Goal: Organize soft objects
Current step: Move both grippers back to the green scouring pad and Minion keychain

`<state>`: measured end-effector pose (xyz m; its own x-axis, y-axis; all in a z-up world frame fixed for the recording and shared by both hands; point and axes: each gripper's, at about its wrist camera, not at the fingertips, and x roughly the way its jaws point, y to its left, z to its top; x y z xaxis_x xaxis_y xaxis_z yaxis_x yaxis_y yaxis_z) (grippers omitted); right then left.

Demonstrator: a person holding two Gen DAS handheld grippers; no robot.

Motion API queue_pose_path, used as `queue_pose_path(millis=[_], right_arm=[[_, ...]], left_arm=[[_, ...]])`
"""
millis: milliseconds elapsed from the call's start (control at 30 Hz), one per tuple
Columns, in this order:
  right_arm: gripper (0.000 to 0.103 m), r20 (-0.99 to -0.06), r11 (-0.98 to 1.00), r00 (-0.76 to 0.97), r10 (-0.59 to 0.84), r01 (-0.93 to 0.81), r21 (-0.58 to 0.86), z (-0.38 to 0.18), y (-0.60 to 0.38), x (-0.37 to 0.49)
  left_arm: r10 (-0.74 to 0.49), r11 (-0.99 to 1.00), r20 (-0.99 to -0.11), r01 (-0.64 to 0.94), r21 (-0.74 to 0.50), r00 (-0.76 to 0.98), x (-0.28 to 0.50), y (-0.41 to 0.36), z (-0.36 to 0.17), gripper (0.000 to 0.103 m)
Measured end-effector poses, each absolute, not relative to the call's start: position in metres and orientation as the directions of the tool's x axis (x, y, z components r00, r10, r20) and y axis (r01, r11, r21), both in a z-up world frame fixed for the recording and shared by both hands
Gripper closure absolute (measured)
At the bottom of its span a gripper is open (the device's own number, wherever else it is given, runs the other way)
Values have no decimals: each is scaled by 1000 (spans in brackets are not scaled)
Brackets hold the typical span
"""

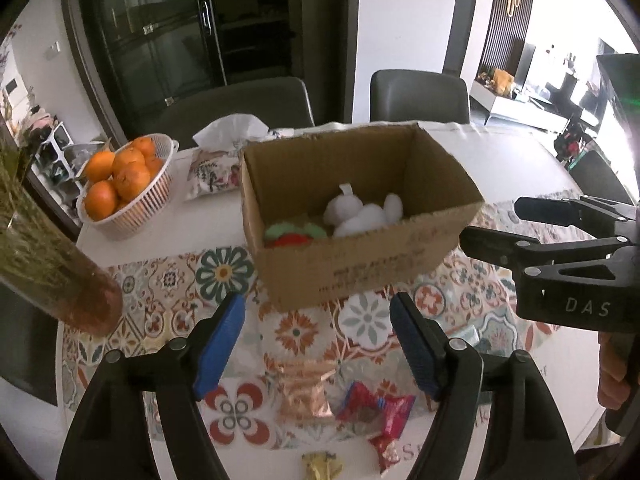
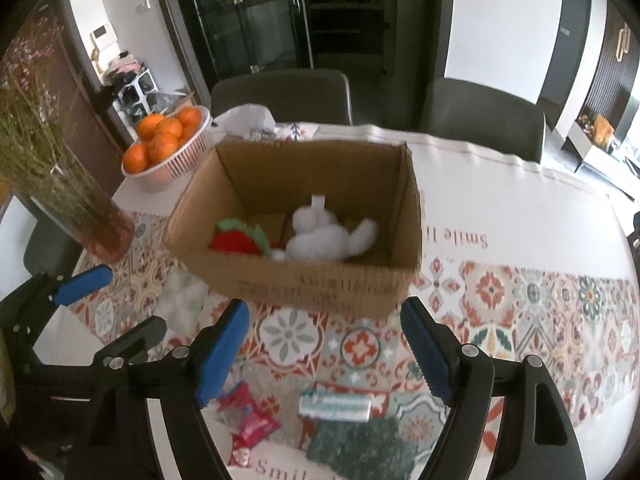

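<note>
White fluffy plush toy (image 2: 320, 236) & red-green plush strawberry (image 2: 236, 238) already inside open brown cardboard box (image 2: 316, 284), i.e. sorted. Left gripper (image 1: 318, 344) & right gripper (image 2: 324, 350) both spread wide, empty, hovering near box front w/ snack wrappers (image 1: 374, 404) below.

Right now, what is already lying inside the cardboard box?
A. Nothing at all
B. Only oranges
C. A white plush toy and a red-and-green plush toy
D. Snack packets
C: inside the cardboard box lie a white plush toy and, to its left, a red-and-green plush toy; the oranges sit in their own basket, and the snack packets lie on the table runner outside the box.
</note>
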<state>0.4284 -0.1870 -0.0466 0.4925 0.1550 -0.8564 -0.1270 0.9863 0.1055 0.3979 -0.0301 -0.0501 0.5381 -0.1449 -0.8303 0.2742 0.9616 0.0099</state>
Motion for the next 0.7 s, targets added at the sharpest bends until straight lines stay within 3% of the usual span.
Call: queue_pose_path(millis=[700], right_arm=[[20, -934, 991, 346, 91, -125, 51, -97, -182, 364]], left_arm=[[-81, 970, -911, 243, 22, 404, 337, -18, -98, 26]])
